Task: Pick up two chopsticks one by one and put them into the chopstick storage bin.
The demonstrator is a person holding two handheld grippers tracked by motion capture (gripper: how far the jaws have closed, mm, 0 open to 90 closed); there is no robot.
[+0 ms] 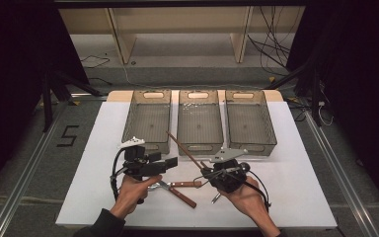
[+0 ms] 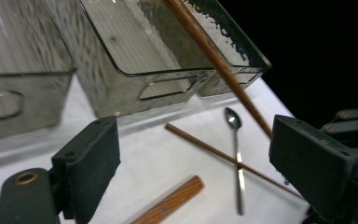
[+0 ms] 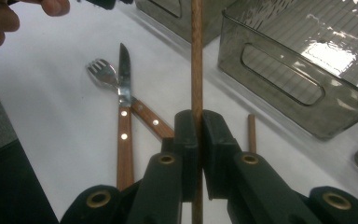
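My right gripper [image 1: 206, 172] [image 3: 197, 117] is shut on a brown wooden chopstick [image 1: 183, 149] [image 3: 196, 56]. The stick slants up and left toward the front of the bins, and it crosses the top of the left gripper view as the held chopstick [image 2: 214, 56]. My left gripper [image 1: 173, 163] [image 2: 194, 127] is open with nothing between its jaws, pointing right toward the other gripper. On the table lie a second chopstick [image 2: 214, 149] [image 3: 251, 133], a metal spoon [image 2: 237, 154] [image 1: 216, 198], a wooden-handled knife [image 3: 124, 88] [image 1: 183, 184] and a fork [image 3: 103, 72].
Three grey see-through bins stand in a row at the back of the white table [image 1: 296, 173]: the left bin [image 1: 128, 123], the middle bin [image 1: 200, 148], the right bin [image 1: 271, 131]. The table's front edge is just below my hands.
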